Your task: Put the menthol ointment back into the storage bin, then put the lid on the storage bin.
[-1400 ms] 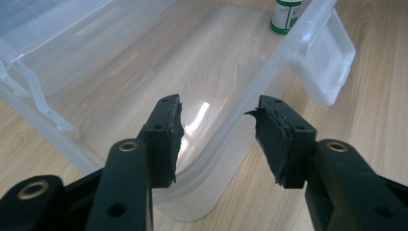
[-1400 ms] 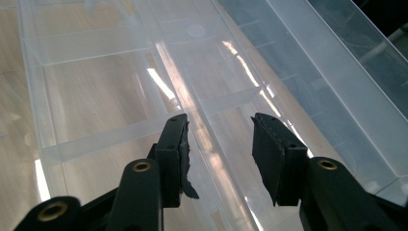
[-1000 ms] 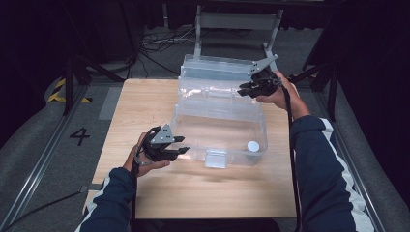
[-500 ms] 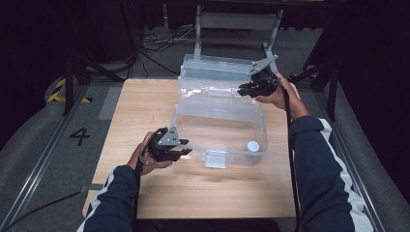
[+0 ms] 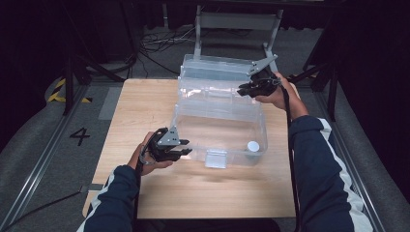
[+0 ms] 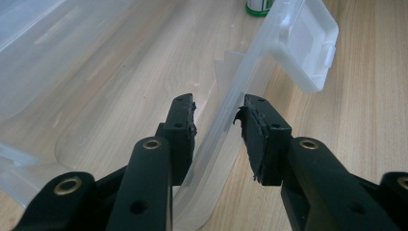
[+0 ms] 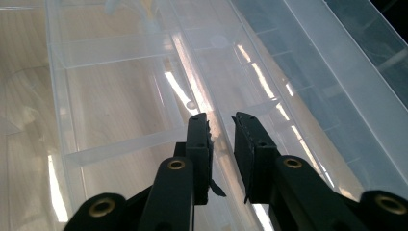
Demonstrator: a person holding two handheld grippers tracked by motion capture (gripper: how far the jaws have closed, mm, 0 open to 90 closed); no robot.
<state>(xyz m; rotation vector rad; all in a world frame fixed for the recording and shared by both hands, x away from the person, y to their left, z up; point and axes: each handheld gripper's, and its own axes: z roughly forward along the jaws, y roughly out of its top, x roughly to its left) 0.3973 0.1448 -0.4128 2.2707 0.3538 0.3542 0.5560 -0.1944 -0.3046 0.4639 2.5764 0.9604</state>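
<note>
Bracing clear tackle box (image 5: 220, 130) to shut it
Left gripper (image 6: 219, 127) jaws just closing astride front wall, gap remains; right gripper (image 7: 221, 132) pinches tray rim (image 7: 219, 139). Seat squarely first.

sleeves (image 5: 314, 159): navy, white stripe | hand-held gripper (image 5: 175, 147): black, brass screws

box (image 5: 220, 118): clear glossy plastic
table (image 5: 145, 104): pale matt wood grain
left gripper (image 6: 219, 127): black matt, pads rough-edged

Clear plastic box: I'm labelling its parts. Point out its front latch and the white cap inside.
front latch (image 5: 215, 158), high view, middle of the flap.
white cap (image 5: 253, 146), high view, its top.
</note>
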